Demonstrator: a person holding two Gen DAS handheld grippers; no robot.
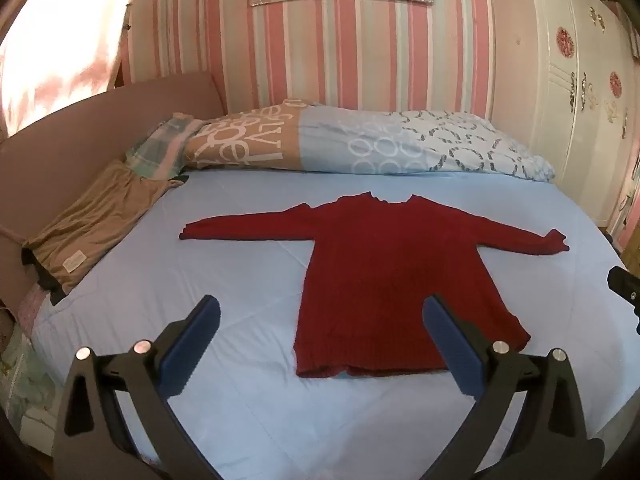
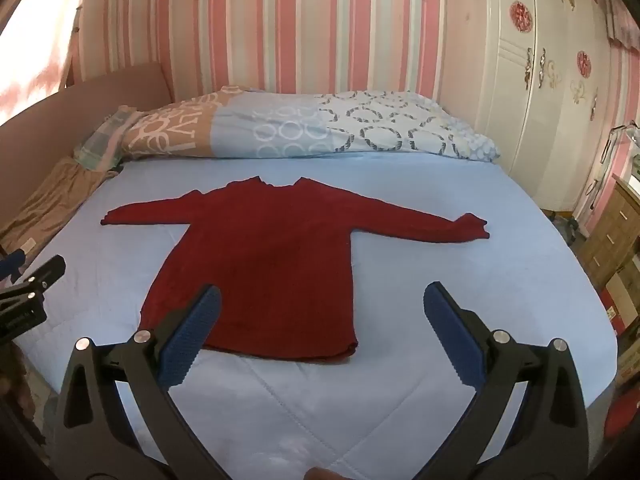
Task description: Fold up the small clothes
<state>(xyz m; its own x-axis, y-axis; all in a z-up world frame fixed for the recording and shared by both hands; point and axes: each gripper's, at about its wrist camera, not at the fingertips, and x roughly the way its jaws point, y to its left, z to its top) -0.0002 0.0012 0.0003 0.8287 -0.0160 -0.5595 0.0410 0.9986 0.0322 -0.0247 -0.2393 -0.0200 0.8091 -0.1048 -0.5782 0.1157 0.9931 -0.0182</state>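
Observation:
A dark red long-sleeved sweater (image 1: 372, 264) lies flat on the light blue bed sheet (image 1: 240, 272), sleeves spread to both sides, hem toward me. It also shows in the right wrist view (image 2: 272, 256). My left gripper (image 1: 320, 312) is open and empty, held above the bed over the hem's left part. My right gripper (image 2: 322, 300) is open and empty, held above the hem's right part. The right gripper's edge shows at the far right of the left wrist view (image 1: 624, 292). The left gripper shows at the left edge of the right wrist view (image 2: 28, 292).
A folded patterned quilt (image 1: 360, 144) lies along the head of the bed. A tan garment (image 1: 92, 224) lies at the bed's left edge beside the headboard. A white wardrobe (image 2: 552, 80) and a wooden drawer unit (image 2: 612, 232) stand to the right.

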